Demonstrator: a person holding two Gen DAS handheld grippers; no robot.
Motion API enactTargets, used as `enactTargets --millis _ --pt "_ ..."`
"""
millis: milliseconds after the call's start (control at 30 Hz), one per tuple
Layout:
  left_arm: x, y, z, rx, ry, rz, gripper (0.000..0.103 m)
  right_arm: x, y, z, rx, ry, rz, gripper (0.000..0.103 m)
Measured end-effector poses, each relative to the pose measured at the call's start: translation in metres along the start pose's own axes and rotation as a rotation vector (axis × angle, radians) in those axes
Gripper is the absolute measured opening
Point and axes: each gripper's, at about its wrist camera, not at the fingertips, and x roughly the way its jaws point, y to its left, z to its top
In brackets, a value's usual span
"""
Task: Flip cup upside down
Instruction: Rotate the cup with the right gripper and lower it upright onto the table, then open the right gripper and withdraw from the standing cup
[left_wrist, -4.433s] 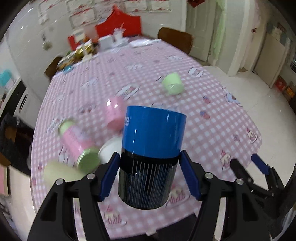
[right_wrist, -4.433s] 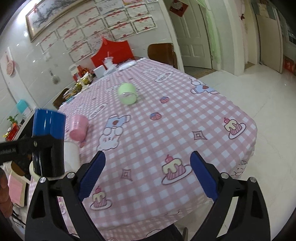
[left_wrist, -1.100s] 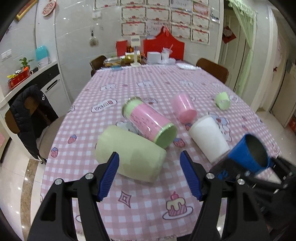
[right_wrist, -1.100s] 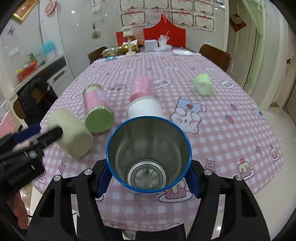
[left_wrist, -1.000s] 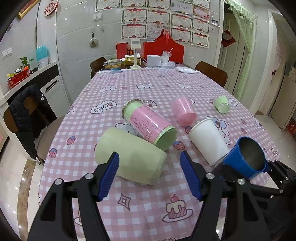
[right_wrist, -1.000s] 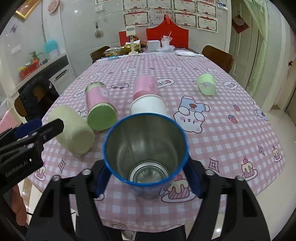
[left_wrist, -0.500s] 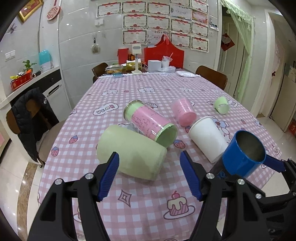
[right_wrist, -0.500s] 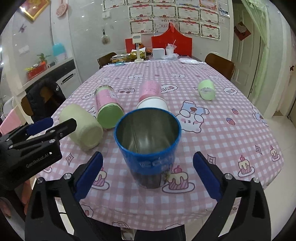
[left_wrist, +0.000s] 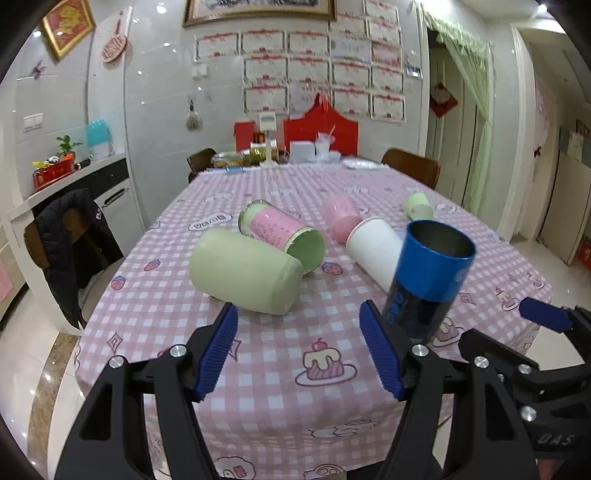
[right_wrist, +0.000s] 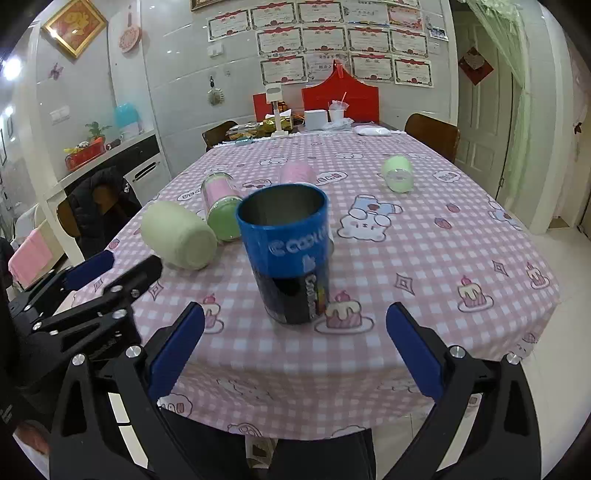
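I'm seeing the blue cup (right_wrist: 286, 254) standing mouth-up on the worktop (right_wrist: 424, 258), near the front edge, right beside a cake print on the pink check cloth. Nothing is touching it. In the left wrist view the same cup (left_wrist: 428, 277) looks tilted, but I'm reading that as fisheye lean.

The right claw (right_wrist: 295, 354) is hanging spread wide, pulled back off the cup, with the cup sitting centred ahead of the gap and clear of both fingers. The left claw (left_wrist: 299, 350) is also spread and holding nothing; the cup is lying just past its right finger, outside the gap.

Other cups are lying on their sides further back: a big pale green one (left_wrist: 243, 271), a pink-and-green tin (left_wrist: 280, 230), a white one (left_wrist: 373, 251), a pink one (left_wrist: 341, 218), and a small green one (right_wrist: 397, 173).

I'm judging the status by the task line: the blue cup is showing its open mouth up, so it's not inverted right now. If this is the target cup, the flip is looking undone: grab, rotate, set down on the rim. I can't tell from here which cup is meant.
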Motion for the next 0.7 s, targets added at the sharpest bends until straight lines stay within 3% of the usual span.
enactTargets --millis 467,700 --pt "-0.077 -0.028 -0.025 0.040 -0.136 -0.027 0.070 -0.062 -0.018 -0.033 0.037 -0.098 0.021 0.095" --pt "-0.122 -0.033 -0.022 0.044 -0.218 -0.043 0.075 -0.113 -0.019 -0.034 0.024 -0.215 0.060 0.095"
